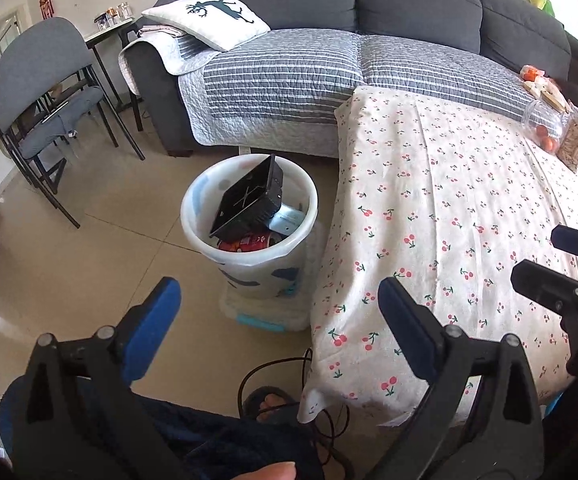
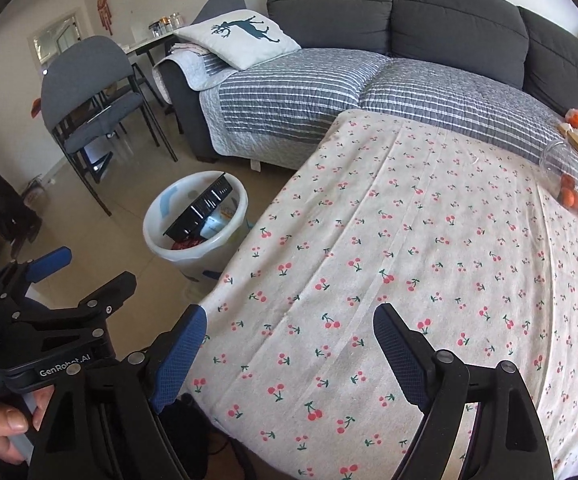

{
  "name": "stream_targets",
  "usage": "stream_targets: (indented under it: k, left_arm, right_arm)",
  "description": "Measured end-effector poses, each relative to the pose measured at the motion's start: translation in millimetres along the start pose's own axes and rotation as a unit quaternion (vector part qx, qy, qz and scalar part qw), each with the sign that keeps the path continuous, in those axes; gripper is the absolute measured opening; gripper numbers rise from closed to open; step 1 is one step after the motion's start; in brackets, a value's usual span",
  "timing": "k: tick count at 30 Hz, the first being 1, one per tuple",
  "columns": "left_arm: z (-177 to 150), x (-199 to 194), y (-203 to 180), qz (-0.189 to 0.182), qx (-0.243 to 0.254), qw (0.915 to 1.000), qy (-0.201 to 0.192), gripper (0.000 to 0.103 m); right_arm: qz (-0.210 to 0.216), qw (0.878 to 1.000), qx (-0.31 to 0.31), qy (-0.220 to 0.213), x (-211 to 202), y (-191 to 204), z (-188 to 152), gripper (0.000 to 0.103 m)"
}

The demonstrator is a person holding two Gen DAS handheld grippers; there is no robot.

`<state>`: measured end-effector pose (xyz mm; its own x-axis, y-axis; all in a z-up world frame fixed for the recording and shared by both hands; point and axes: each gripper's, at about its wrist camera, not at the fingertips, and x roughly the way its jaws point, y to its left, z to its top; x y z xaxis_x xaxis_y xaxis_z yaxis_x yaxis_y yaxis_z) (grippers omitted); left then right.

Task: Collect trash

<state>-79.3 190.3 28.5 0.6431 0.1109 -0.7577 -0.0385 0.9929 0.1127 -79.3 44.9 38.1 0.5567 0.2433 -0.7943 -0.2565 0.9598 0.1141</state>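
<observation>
A white trash bin (image 1: 193, 216) stands on the floor between the sofa and the table; it also shows in the right wrist view (image 2: 157, 216). In it a black plastic tray (image 1: 247, 200) leans upright over a red wrapper (image 1: 245, 242) and a silvery packet. My left gripper (image 1: 279, 300) is open and empty, held above the floor in front of the bin. My right gripper (image 2: 289, 328) is open and empty, held over the near part of the table with the cherry-print cloth (image 2: 409, 260). The left gripper also shows at the left of the right wrist view (image 2: 85, 270).
A clear jar (image 2: 569, 176) with orange items and snack packets lie at the table's far right. A dark grey sofa (image 1: 409, 8) with a striped quilt and a deer pillow (image 1: 209, 20) stands behind. Grey chairs (image 1: 41, 80) stand at left. Cables and a foot lie near the table's edge.
</observation>
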Motion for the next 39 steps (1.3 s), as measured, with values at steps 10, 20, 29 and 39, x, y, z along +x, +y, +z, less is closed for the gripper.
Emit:
stream_targets:
  k: [10, 20, 29, 39]
  left_arm:
    - [-0.3, -1.1, -0.3, -0.018, -0.003, 0.9998, 0.0, 0.099]
    - [0.5, -1.0, -1.0, -0.024, -0.004, 0.9997, 0.003, 0.099]
    - [0.2, -1.7, -2.0, -0.024, -0.004, 0.9997, 0.003, 0.099]
    - [0.4, -1.4, -2.7, -0.027, -0.004, 0.9996, 0.004, 0.099]
  right_arm:
    - [-0.007, 1.0, 0.0, -0.003, -0.6, -0.4, 0.0, 0.087]
    - [-0.014, 1.0, -0.002, -0.002, -0.8, -0.9, 0.2, 0.087]
    - [-0.015, 1.0, 0.0, -0.001, -0.3, -1.2, 0.6, 0.087]
    - [-0.019, 1.0, -0.003, -0.002, 0.3, -0.4, -0.2, 0.087]
